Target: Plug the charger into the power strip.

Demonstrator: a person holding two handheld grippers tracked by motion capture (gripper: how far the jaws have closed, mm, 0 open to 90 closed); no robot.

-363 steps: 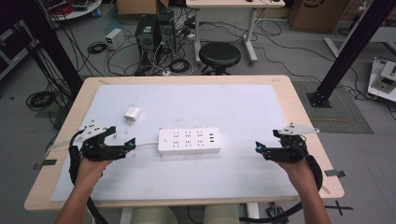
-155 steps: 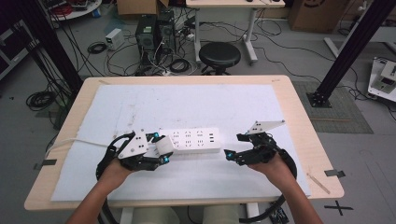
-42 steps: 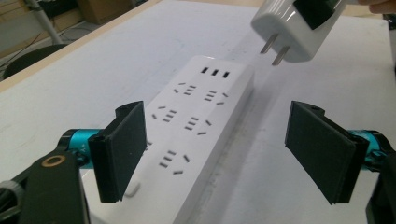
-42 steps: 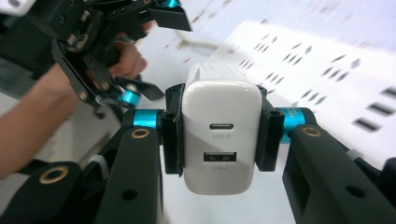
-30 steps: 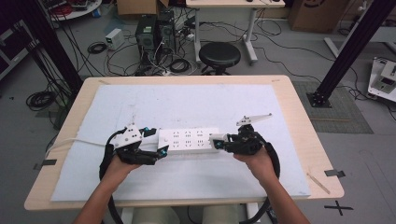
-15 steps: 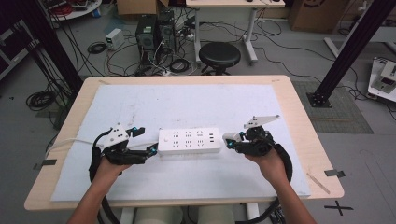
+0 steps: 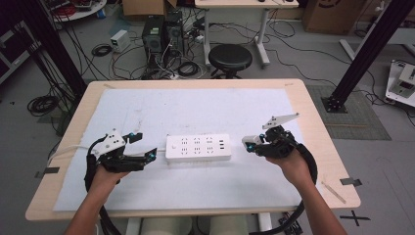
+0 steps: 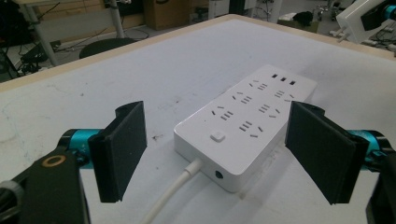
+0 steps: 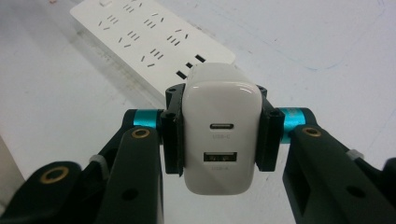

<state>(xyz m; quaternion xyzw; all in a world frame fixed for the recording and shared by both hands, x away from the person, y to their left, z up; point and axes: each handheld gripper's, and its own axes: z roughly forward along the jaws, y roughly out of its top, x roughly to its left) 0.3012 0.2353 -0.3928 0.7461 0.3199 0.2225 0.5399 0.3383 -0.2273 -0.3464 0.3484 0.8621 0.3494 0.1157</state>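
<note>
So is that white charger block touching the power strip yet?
Apart. In the high view the right gripper holds the charger off the power strip, bare mat showing between them. The right gripper view shows its pads clamping the charger.

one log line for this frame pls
right gripper: shut on charger | left gripper: open, empty | power strip: flat on table

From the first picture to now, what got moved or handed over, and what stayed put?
The white charger left the table beside the left gripper, passed through that gripper, and now sits clamped in the right gripper. The left gripper's jaws are open and empty. The power strip has not moved.
</note>
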